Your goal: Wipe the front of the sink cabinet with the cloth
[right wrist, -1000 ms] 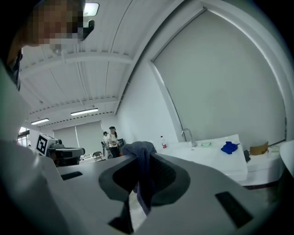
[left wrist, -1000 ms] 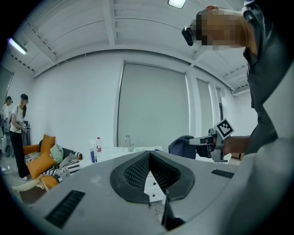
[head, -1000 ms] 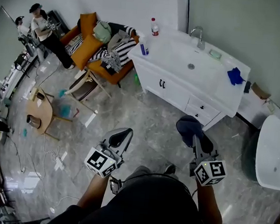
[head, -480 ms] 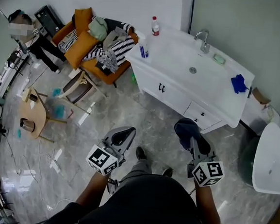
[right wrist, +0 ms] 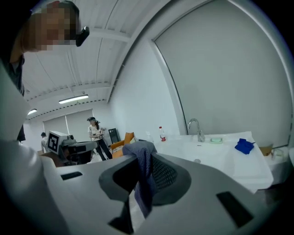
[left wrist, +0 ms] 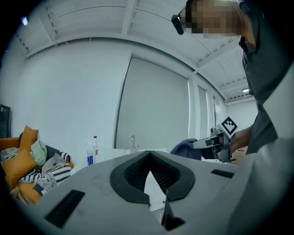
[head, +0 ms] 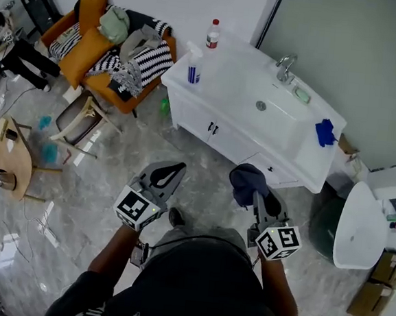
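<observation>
The white sink cabinet stands against the far wall, its doors and drawers facing me. My right gripper is shut on a dark grey-blue cloth that drapes over its tips, a short way in front of the drawers. In the right gripper view the cloth hangs between the jaws, with the sink top beyond. My left gripper is level with it on the left, shut and holding nothing. In the left gripper view the left gripper points at the cabinet.
On the counter are a spray bottle, a red-capped bottle, a faucet and a blue rag. An orange sofa piled with clothes, a wooden chair and a round table stand left. A white fixture stands right.
Both grippers have come nearer the cabinet front, keeping their pose, with the cloth still in the right one. The head view has shifted, so the cabinet sits more to the left.
</observation>
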The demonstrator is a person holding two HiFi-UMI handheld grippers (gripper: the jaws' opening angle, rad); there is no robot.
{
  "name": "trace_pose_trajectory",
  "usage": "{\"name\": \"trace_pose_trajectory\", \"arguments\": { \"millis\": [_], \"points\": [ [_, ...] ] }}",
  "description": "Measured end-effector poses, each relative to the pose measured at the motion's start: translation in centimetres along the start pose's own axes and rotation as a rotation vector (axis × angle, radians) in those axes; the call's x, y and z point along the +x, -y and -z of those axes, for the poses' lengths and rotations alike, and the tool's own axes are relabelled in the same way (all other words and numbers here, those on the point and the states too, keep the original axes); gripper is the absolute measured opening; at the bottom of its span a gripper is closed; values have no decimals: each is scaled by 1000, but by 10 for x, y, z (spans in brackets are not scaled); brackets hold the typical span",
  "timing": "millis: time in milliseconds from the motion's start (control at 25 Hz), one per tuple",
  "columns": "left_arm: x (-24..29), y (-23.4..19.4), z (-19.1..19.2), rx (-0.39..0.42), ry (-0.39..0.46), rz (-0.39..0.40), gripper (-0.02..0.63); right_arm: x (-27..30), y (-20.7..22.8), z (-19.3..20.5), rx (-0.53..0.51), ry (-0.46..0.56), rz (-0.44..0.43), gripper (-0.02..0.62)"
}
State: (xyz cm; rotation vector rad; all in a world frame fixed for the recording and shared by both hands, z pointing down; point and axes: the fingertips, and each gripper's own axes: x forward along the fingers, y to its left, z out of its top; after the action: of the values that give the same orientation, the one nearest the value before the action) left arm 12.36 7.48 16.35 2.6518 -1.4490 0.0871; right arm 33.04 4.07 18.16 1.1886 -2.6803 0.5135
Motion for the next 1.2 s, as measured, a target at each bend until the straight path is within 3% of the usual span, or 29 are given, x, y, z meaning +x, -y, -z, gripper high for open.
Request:
{"name": "trace_pose_trajectory", "arguments": {
  "millis": [120,240,480,600,800,960,1080,1200],
  "points": [
    [11,-22,1,-49,-8,-24,4,25,10,10,2,-56,-8,48],
    [29,-46,20,-41,-54,-54,4,56,33,22,5,-79,-10,48],
    [50,-54,23,-67,-94,-152,4,116,90,54,34,-83,9,48],
    [62,-75,52,-93,-149,-173,3,166,114,89,13,-102,48,48],
    [65,-99,98,-260,-135,-163,3,212,130,156,-22,-210,142,48],
    [66,-124,131,-299,-101,-125,4,246,159,207,-26,-245,249,48],
    [58,-142,178,-350,-92,-104,4,287,188,253,-23,-257,364,48],
    [43,-158,237,-400,-136,-105,4,342,208,288,36,-221,459,48]
  ]
}}
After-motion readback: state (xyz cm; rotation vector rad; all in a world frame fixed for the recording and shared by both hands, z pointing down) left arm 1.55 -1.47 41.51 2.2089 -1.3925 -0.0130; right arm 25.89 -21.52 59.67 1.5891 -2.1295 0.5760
